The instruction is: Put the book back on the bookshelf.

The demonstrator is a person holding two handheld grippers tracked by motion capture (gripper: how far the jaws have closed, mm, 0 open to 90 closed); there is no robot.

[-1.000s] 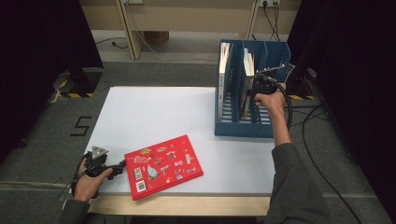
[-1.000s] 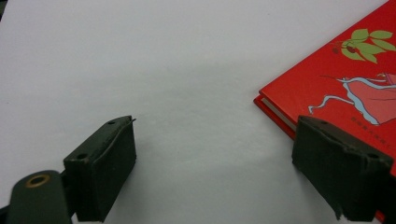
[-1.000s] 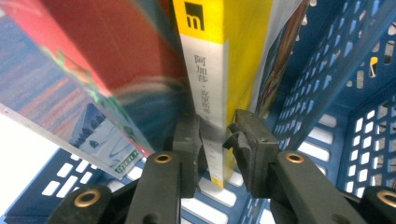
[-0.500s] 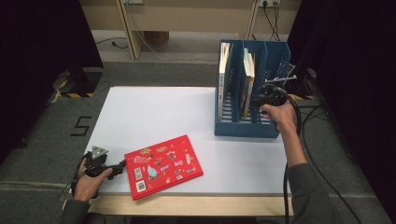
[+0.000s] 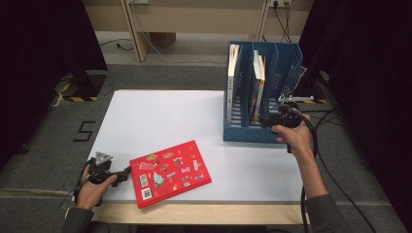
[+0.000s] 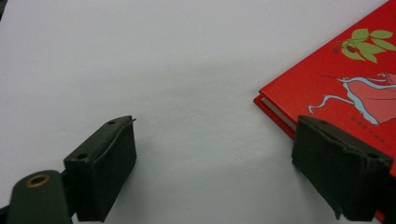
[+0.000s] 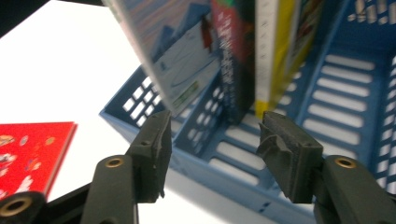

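A red hardcover book with small pictures lies flat near the table's front edge. My left gripper rests at its left corner, open; in the left gripper view one jaw stands over the red book's edge and bare table lies between the jaws. My right gripper sits at the near end of the blue file rack. Its jaws have just been opening and hold nothing. Beyond them, upright books stand in the rack.
The white table runs between the red book and the rack. A white book stands in the rack's left slot and others in the middle one. Cables trail on the floor at the right.
The right hand has drawn back from the top of the rack to its near end, and its jaws have spread apart. The left hand and red book have not moved.
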